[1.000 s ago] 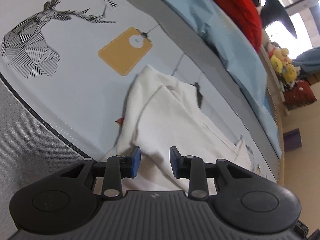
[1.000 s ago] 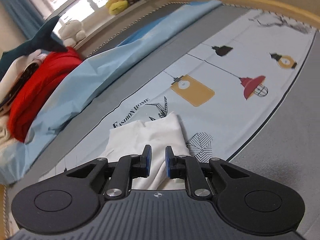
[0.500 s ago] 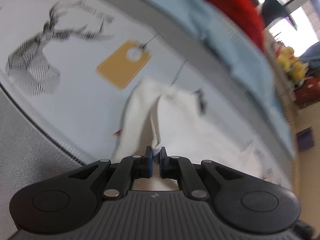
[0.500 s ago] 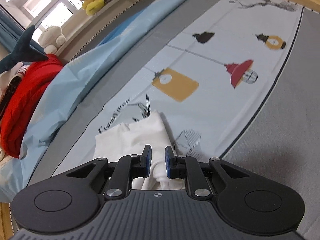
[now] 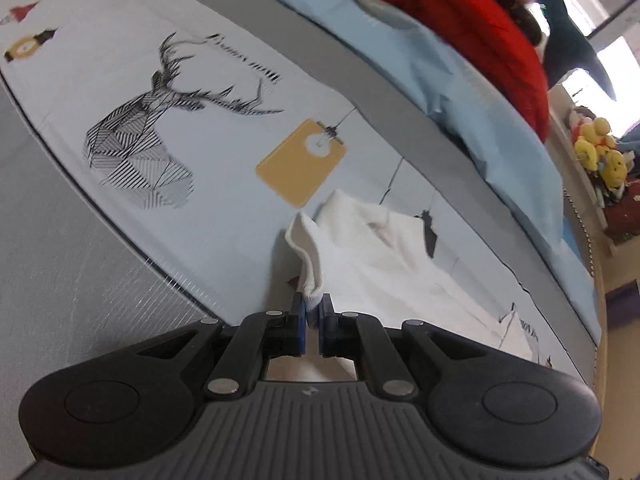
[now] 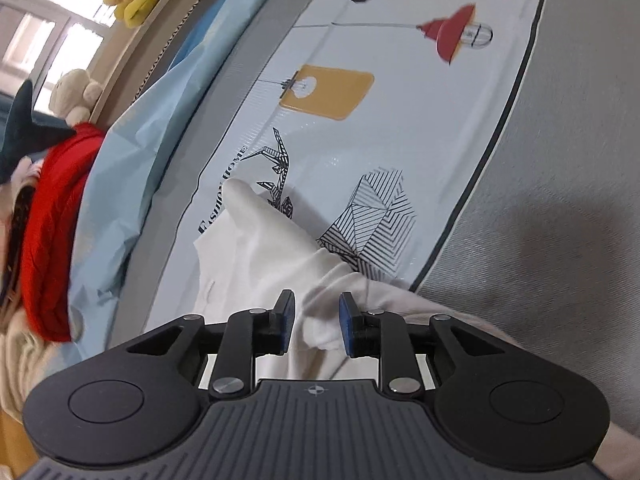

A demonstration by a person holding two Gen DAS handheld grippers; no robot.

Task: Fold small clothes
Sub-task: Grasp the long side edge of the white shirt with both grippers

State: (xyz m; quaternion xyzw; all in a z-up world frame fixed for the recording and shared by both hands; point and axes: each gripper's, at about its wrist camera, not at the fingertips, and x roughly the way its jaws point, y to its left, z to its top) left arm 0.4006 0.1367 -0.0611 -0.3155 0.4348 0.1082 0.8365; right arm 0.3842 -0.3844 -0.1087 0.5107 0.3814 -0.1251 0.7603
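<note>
Left wrist view, lower centre: left gripper [image 5: 312, 312] clenched on a hemmed edge of the small white knit garment [image 5: 376, 248], which lies on the pale printed bed sheet [image 5: 224, 184] right of the deer print. Right wrist view, lower centre: right gripper [image 6: 314, 320], jaws opening, a bunched fold between them, pads apparently clear of it. Cloth looks light, limp, prone to sag; best pinched at hems or corners.

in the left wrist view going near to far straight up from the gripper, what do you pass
left gripper → white garment → yellow tag print → grey band → light blue sheet → red clothing
</note>
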